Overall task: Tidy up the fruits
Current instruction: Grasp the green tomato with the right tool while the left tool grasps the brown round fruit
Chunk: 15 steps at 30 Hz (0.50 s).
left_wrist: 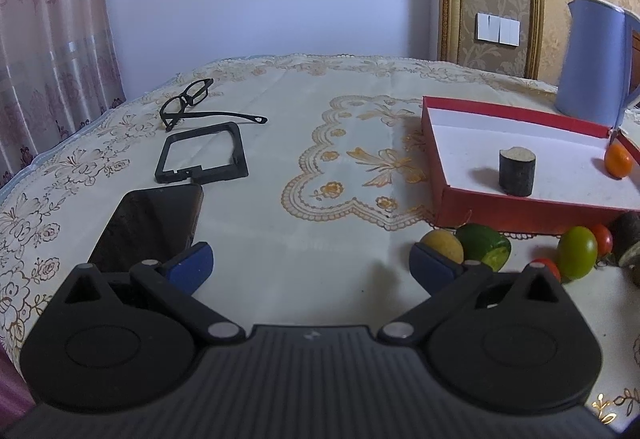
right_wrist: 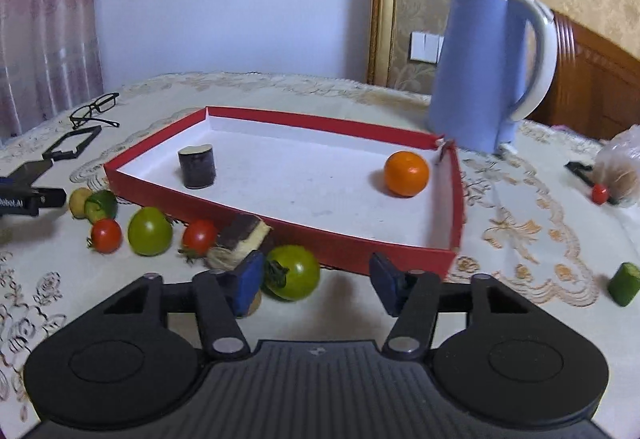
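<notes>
A red-walled tray (right_wrist: 256, 217) (left_wrist: 520, 209) holds a dark cut cylinder (right_wrist: 197, 167) (left_wrist: 517, 172) and an orange (right_wrist: 406, 173) (left_wrist: 618, 160). In front of it lie a yellow fruit (right_wrist: 79, 201) (left_wrist: 442, 245), a cut lime (right_wrist: 102, 205) (left_wrist: 486, 244), red tomatoes (right_wrist: 105, 235) (right_wrist: 199, 236), green tomatoes (right_wrist: 150, 231) (right_wrist: 294, 272) and a dark wedge (right_wrist: 240, 235). My right gripper (right_wrist: 316, 285) is open, the near green tomato beside its left pad. My left gripper (left_wrist: 312, 265) is open and empty, left of the yellow fruit.
A blue kettle (right_wrist: 480, 71) stands behind the tray. Glasses (left_wrist: 192, 103), a black frame (left_wrist: 202, 157) and a phone (left_wrist: 148, 225) lie at the left. At the right are a plastic bag (right_wrist: 618, 171), a small red tomato (right_wrist: 599, 193) and a green cut piece (right_wrist: 624, 284).
</notes>
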Each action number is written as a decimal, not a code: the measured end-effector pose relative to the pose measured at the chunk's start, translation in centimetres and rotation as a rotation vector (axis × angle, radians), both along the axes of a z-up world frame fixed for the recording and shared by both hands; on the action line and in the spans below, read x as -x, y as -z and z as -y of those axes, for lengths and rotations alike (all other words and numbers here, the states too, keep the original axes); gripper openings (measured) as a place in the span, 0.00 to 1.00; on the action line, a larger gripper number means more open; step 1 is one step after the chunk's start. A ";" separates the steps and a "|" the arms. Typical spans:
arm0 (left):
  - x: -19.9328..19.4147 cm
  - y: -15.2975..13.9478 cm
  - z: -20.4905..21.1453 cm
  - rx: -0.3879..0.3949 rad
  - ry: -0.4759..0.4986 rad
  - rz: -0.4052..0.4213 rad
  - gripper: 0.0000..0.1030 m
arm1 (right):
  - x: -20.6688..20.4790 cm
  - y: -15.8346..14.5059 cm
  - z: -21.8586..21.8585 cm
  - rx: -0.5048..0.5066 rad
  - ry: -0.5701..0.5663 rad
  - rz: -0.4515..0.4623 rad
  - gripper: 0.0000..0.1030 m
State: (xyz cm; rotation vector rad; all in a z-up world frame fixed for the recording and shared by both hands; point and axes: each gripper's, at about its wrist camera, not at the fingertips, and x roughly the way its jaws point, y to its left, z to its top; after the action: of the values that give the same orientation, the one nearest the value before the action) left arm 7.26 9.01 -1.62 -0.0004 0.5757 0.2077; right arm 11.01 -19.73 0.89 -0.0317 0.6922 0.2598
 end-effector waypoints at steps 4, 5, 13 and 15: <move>0.1 0.0 0.0 0.003 0.003 0.006 1.00 | -1.3 0.6 0.5 -0.085 0.001 -0.060 0.48; 0.1 0.0 -0.1 0.004 0.003 0.008 1.00 | -1.6 0.8 0.7 -0.113 -0.008 -0.086 0.40; 0.4 -0.2 -1.0 0.051 -0.021 0.012 1.00 | -0.3 0.5 1.4 -0.143 0.023 -0.062 0.31; 0.5 -0.1 -1.5 0.063 -0.009 0.005 1.00 | 0.8 0.1 2.1 -0.165 0.048 -0.029 0.31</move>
State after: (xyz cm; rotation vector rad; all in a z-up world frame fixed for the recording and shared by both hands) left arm 6.75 10.46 -1.57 -0.0643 0.5768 0.1988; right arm 10.18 -21.87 0.82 0.1465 0.6971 0.2706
